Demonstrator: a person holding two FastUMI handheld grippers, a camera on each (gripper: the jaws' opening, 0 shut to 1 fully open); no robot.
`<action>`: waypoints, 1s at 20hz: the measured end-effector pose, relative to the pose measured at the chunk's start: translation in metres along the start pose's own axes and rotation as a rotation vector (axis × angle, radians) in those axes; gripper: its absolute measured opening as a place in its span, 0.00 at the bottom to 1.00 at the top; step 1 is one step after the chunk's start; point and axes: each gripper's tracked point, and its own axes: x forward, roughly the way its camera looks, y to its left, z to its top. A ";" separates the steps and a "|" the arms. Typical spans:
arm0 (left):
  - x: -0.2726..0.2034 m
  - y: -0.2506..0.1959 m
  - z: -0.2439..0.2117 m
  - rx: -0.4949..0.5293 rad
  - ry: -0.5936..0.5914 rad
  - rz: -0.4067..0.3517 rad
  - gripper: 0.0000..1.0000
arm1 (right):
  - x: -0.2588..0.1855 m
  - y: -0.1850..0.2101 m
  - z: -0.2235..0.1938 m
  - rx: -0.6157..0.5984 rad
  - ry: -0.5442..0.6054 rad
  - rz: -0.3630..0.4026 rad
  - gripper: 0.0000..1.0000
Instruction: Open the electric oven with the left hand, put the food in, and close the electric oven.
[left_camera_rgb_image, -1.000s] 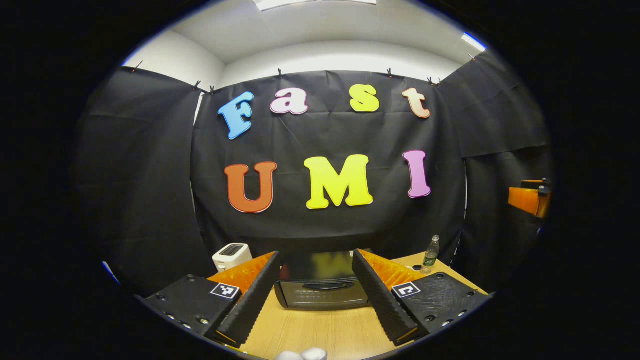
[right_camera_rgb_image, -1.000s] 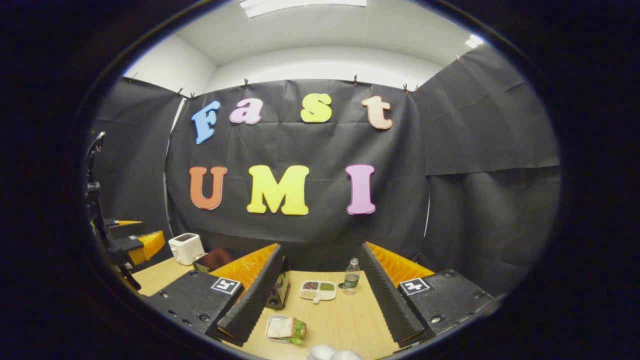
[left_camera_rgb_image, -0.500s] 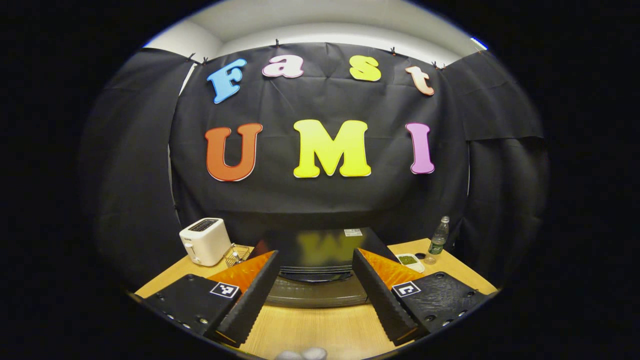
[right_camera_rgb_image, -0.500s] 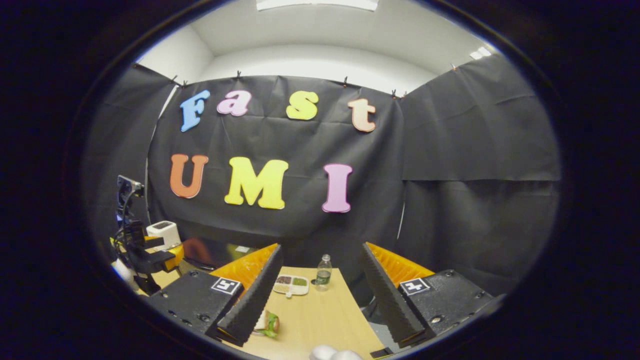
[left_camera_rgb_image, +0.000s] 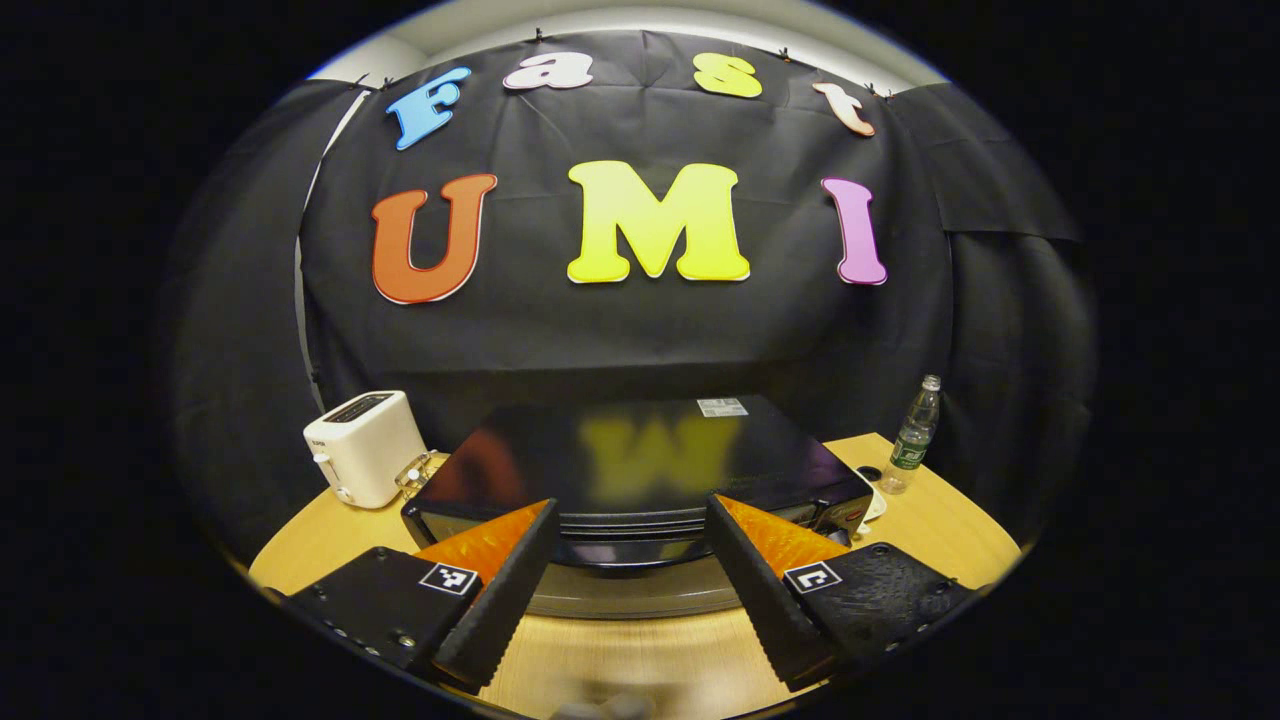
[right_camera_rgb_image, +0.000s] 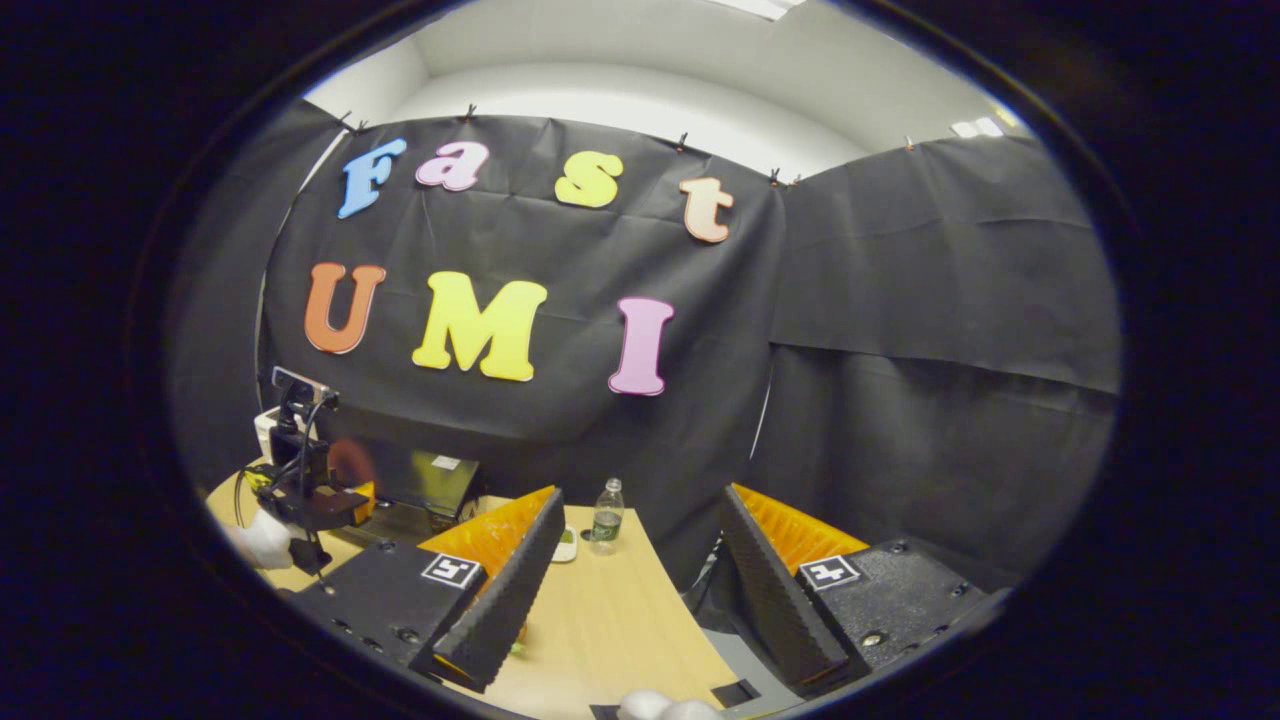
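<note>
Nearing the closed electric oven (left_camera_rgb_image: 640, 470), the left claw (left_camera_rgb_image: 630, 585) is spread apart; next it must reach the door handle; right claw (right_camera_rgb_image: 640, 590) spread, idle

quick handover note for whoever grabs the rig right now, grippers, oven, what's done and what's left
Left gripper: jaws open, holding nothing, lined up on the front of the electric oven, close to its top front edge, not gripping.
Right gripper: jaws open, holding nothing, over the wooden table near its right edge.
Oven: shut, in the middle of the table, toaster to its left, water bottle to its right.
Food: a sliver peeks out beside the right gripper's left finger; too little to describe.
Done: approach only.
Left: open the door, load the food, close it.
</note>
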 end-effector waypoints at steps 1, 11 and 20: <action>0.003 0.001 -0.004 -0.001 0.009 0.001 0.95 | 0.000 0.002 0.001 -0.001 0.001 -0.002 1.00; 0.001 0.006 -0.014 0.005 0.038 0.005 0.98 | -0.009 0.021 0.002 -0.021 -0.007 0.028 1.00; -0.030 0.003 -0.032 0.013 0.042 0.007 0.99 | -0.020 0.018 -0.014 -0.010 0.016 0.054 1.00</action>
